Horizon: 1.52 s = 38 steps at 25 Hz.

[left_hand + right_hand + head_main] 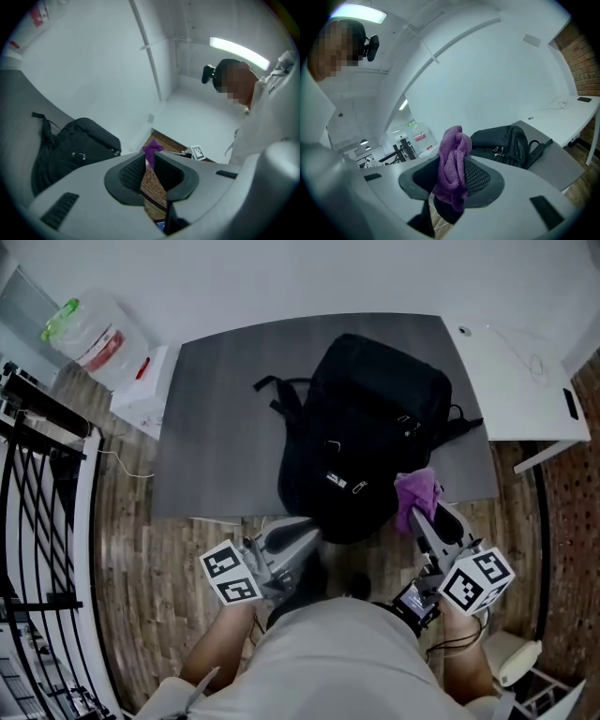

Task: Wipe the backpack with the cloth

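Note:
A black backpack [366, 437] lies on the grey table [220, 427], its straps trailing off to the left and right. My right gripper [419, 512] is shut on a bunched purple cloth [417, 491] at the table's front edge, just right of the backpack's near end. The right gripper view shows the cloth [451, 173] squeezed between the pads, with the backpack [506, 143] beyond. My left gripper [300, 532] hovers before the table's front edge, left of the backpack's bottom. Its jaws [147, 157] stand almost together with nothing between them; the backpack [70, 150] lies to their left.
A white desk [516, 381] adjoins the table on the right and carries a small dark device [570, 401] and a thin cable. At the back left stands a white cabinet with a clear plastic container [94, 329]. A black metal rack [37, 502] fills the left side.

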Each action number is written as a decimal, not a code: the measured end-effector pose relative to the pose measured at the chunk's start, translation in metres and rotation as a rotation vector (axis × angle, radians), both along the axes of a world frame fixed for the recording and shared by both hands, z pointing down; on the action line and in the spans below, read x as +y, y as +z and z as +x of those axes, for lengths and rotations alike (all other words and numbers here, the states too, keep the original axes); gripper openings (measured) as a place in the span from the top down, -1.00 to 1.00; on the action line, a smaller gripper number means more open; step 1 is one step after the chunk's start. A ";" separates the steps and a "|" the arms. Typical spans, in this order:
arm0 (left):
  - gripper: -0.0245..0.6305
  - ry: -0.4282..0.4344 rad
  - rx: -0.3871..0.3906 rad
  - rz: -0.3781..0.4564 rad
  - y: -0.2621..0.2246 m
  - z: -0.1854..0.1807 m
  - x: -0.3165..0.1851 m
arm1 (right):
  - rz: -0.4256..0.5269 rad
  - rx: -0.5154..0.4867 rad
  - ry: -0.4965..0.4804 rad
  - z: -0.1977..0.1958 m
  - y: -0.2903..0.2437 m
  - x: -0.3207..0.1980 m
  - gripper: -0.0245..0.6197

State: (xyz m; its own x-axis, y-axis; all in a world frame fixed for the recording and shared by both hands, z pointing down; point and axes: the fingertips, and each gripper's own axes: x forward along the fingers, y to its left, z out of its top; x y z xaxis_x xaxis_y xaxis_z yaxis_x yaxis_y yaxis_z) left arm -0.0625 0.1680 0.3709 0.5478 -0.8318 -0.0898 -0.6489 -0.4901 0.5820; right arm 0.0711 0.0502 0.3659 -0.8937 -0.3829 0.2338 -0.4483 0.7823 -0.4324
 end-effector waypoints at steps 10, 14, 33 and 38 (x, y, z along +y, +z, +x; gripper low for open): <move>0.61 -0.101 -0.061 -0.051 0.021 -0.128 -0.039 | 0.002 0.082 0.124 -0.073 0.014 -0.046 0.48; 0.61 -0.043 -0.051 -0.044 0.021 -0.140 -0.058 | 0.011 0.099 0.170 -0.094 0.013 -0.060 0.48; 0.85 -0.042 -0.156 -0.069 0.032 -0.133 -0.134 | 0.079 0.194 0.118 -0.162 0.013 -0.188 0.48; 0.84 -0.149 -0.206 -0.090 0.032 -0.130 -0.160 | 0.034 0.219 0.128 -0.172 0.019 -0.245 0.48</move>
